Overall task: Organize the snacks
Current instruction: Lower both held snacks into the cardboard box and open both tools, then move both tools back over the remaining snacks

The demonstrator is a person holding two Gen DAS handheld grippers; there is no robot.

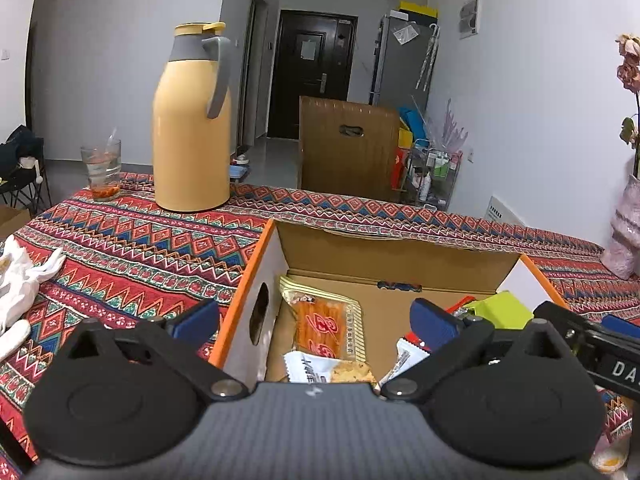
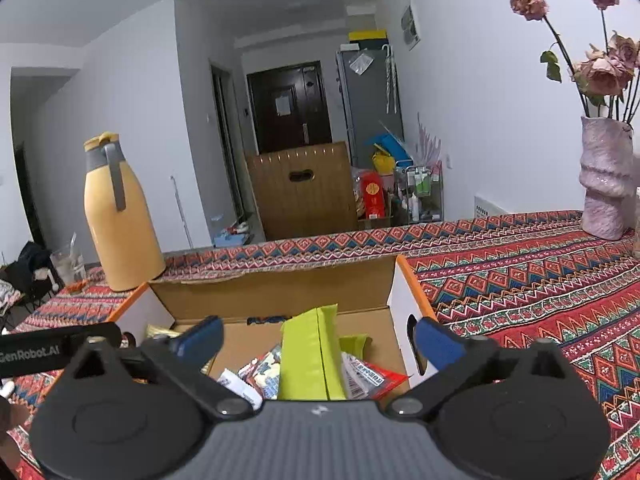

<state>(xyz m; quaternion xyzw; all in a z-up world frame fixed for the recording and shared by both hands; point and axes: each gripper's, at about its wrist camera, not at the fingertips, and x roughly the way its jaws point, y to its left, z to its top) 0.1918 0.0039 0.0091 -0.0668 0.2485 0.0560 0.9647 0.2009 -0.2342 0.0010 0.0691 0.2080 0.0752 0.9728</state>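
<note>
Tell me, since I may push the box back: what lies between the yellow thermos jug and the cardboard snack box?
Only bare patterned tablecloth, seen in the left wrist view.

A tall yellow thermos jug (image 1: pixel 191 128) with a grey handle stands upright on the patterned red woven tablecloth (image 1: pixel 132 248). Just beside it is a clear drinking glass (image 1: pixel 102 168) holding a spoon. A pale pink textured vase (image 2: pixel 604 184) of dried roses stands on the far right. Crumpled white tissue (image 1: pixel 20 280) lies at the left edge.
</note>
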